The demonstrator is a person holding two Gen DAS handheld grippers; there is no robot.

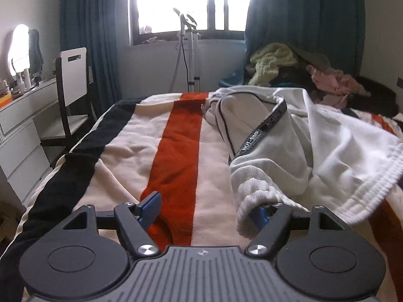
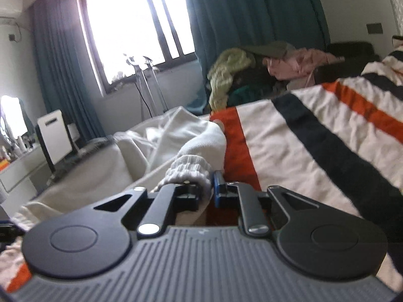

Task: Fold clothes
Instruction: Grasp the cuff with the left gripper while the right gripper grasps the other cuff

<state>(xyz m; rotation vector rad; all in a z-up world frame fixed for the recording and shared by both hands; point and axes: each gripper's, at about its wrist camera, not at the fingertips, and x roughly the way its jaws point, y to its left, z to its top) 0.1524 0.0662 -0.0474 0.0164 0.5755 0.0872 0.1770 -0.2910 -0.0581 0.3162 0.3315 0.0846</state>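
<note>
On the striped blanket (image 1: pixel 131 151) lies a white garment (image 1: pixel 289 146). Left gripper (image 1: pixel 205 210): fingers spread wide, a ribbed cuff (image 1: pixel 254 198) draped over the right one. Right gripper (image 2: pixel 207 188): fingers nearly together, pinching a cuff (image 2: pixel 187 172).

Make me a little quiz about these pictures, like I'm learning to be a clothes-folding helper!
1. True or false: the fingers of the left gripper are spread wide apart.
2. Pick one: the stripe of the blanket that runs away from between those fingers is A) orange-red, B) green, C) purple.
3. Fill in the gap: the right gripper is pinching the ribbed ____ of the white garment.

Key: 1 true; 2 A; 3 cuff.
</note>
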